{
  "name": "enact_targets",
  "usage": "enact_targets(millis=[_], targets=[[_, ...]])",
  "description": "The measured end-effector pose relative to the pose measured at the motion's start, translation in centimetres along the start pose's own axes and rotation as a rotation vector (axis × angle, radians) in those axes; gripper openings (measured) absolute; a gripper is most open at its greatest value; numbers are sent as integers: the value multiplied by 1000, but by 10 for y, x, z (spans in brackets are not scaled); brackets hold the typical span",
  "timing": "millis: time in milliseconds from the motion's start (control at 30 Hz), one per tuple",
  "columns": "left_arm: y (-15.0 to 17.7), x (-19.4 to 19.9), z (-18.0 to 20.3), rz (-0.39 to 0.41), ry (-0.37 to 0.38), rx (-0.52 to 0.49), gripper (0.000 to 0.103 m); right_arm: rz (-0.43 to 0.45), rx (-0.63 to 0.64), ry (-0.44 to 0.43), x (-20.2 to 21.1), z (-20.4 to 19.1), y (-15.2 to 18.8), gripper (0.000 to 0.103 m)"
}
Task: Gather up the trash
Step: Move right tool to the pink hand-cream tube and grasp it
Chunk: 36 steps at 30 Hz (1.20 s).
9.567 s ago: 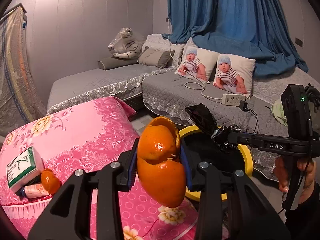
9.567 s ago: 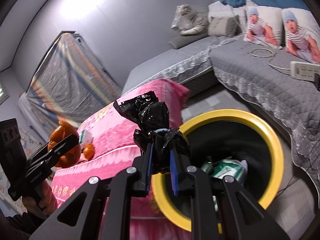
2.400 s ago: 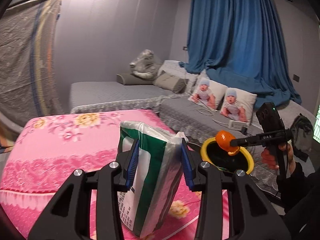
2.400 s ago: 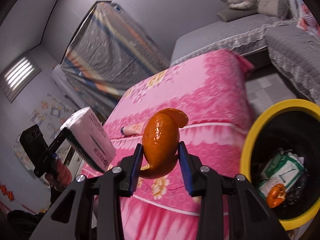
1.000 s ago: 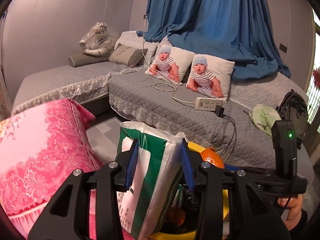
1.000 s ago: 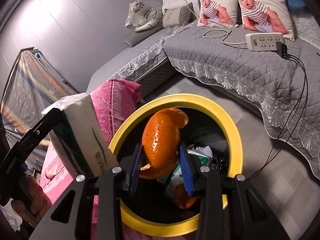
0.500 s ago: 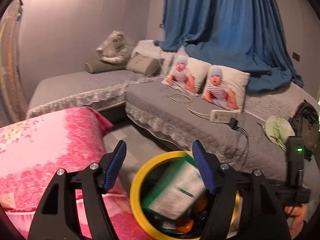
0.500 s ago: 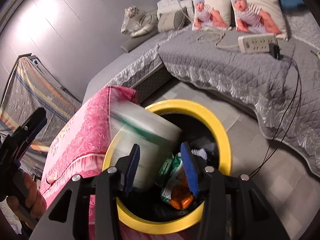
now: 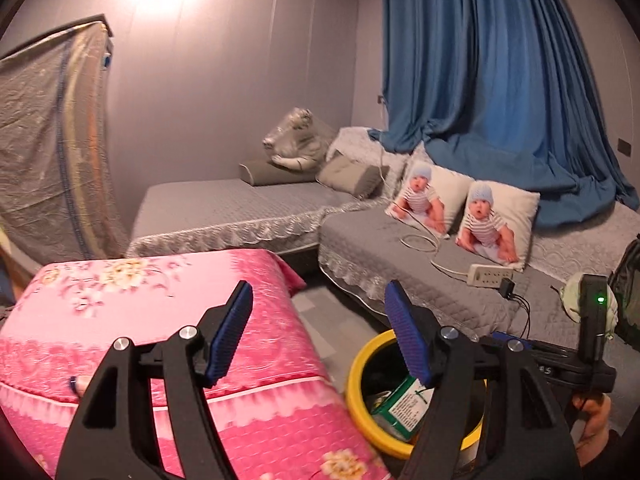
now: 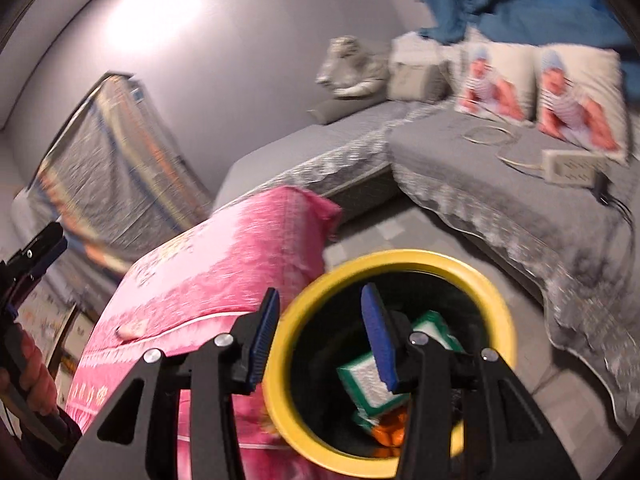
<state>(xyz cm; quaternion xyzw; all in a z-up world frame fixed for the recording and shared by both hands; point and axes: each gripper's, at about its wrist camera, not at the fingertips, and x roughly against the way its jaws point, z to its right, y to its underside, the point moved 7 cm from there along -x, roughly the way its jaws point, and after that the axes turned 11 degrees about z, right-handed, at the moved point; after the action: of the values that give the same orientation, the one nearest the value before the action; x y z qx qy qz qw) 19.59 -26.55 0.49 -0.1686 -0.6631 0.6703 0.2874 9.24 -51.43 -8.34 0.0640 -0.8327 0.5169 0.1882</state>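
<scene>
My left gripper [image 9: 320,340] is open and empty, held above the gap between the pink-covered table [image 9: 160,320] and the yellow-rimmed bin [image 9: 354,380]. A green-and-white tissue pack [image 9: 400,404] lies inside the bin. In the right wrist view my right gripper [image 10: 320,340] is also open with nothing between its pads, over the near rim of the bin [image 10: 400,258]. The tissue pack [image 10: 360,380] rests on orange peel [image 10: 386,438] at the bottom. A small tube [image 10: 128,330] lies on the pink table. The left gripper [image 10: 50,242] shows at the far left, in a hand.
A grey corner sofa [image 9: 400,264] stands behind the bin, with two printed cushions [image 9: 496,220], a power strip [image 9: 490,274] and its cables. Blue curtains [image 9: 500,80] hang behind. A plastic-wrapped panel [image 9: 48,140] leans on the left wall. Grey floor tiles [image 9: 328,312] lie between table and sofa.
Both grippers opened and lifted away from the bin. The tissue pack left the left gripper and the orange peel left the right one; both now lie in the bin.
</scene>
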Motion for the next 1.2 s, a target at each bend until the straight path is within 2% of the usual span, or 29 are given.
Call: enact_targets(millis=[233,367,600,700,767,1000,1100,1200], targets=[[-12,45,-50,46,-96,14,69,-94,258,-192,-44,-118,11,41],[-15,69,-86,64,-181,23,69,-143,364,-334,-69,-187,20,41],[-15,100,-151,67,-297,70,74,-235,498,-470,-115,-279,46,41],[-12,111,-173,73,-333,89,76,-287,577,-524,-133,-319,65,46],[-12,118,-185,80,-358,96,79,-310,626,-550,-141,-339,75,50],[-5,133,-219,87,-390,148,85,-375,789,-589,-162,-387,115,52],[-3,141,-236,97,-422,174,88,-378,863,-598,-170,-400,126,61],[8,163,-279,112,-525,203,91,-393,952,-601,-180,-410,138,61]])
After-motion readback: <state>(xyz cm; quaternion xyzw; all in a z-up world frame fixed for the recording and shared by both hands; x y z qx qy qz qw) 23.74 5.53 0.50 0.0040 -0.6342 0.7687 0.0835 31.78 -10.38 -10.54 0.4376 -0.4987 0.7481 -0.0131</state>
